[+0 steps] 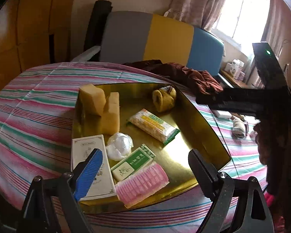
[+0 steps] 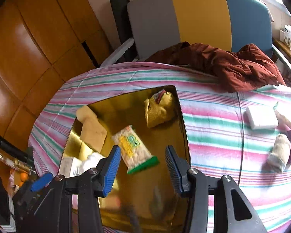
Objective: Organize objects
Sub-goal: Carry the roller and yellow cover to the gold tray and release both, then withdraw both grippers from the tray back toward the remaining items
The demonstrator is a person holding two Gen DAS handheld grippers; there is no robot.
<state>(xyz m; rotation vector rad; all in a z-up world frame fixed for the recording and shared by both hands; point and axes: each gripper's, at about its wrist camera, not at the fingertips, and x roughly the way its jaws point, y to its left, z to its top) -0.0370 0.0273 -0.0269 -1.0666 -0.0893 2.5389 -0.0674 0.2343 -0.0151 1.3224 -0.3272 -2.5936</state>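
A gold tray (image 1: 186,116) lies on the striped bedcover. It holds two yellow sponges (image 1: 100,104), a rolled yellow cloth (image 1: 164,99), a white, yellow and green snack packet (image 1: 154,125), a white crumpled wad (image 1: 119,145), a white box (image 1: 91,155), a green-and-white box (image 1: 133,162) and a pink packet (image 1: 142,184). My left gripper (image 1: 145,167) hangs open over the tray's near end, touching nothing. My right gripper (image 2: 143,165) is open over the tray (image 2: 161,184). The snack packet (image 2: 133,147) lies blurred just past its fingertips, untouched.
A maroon garment (image 2: 232,66) is heaped at the bed's far edge before a grey, yellow and blue chair back (image 2: 199,15). Right of the tray lie a white block (image 2: 261,118) and a rolled sock (image 2: 279,153). Wooden panels stand at the left.
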